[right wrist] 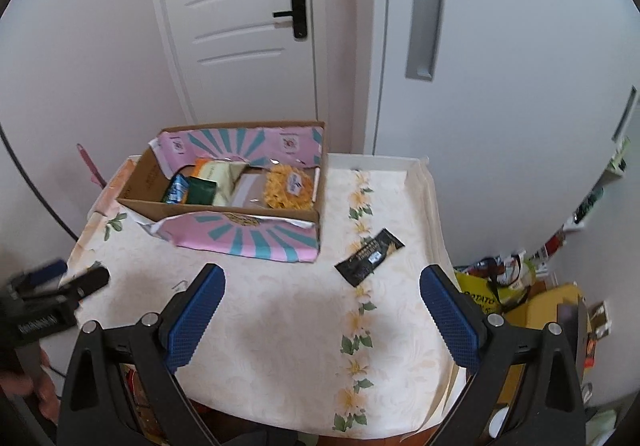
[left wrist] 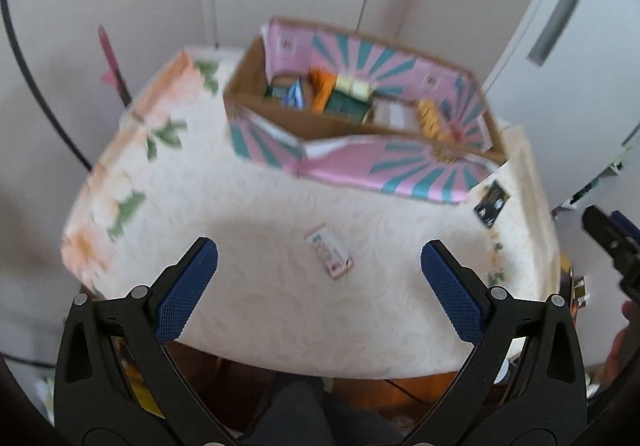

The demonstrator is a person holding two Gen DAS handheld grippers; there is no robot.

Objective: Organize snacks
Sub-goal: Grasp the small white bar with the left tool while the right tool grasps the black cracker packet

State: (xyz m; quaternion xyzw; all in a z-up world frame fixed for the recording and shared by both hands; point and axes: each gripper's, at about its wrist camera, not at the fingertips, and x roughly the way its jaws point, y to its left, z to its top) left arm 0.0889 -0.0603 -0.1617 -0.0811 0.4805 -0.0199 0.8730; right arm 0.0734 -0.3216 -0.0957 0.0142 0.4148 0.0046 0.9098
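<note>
A pink and teal cardboard box (left wrist: 360, 162) (right wrist: 248, 238) stands at the back of the table with several snack packs inside. A small white snack packet (left wrist: 330, 257) lies on the cloth just beyond my left gripper (left wrist: 320, 266), which is open and empty. A black snack bar (right wrist: 369, 256) (left wrist: 491, 203) lies right of the box, ahead of my right gripper (right wrist: 322, 286), also open and empty. The right gripper shows at the right edge of the left wrist view (left wrist: 616, 242); the left one appears at the left edge of the right wrist view (right wrist: 60, 294).
The table wears a cream floral cloth (right wrist: 304, 338). White doors (right wrist: 248, 26) stand behind it. Bags and packets (right wrist: 504, 286) crowd the floor to the right. A pink utensil (left wrist: 114, 62) leans at the back left. The person's leg (left wrist: 296, 414) shows below the table edge.
</note>
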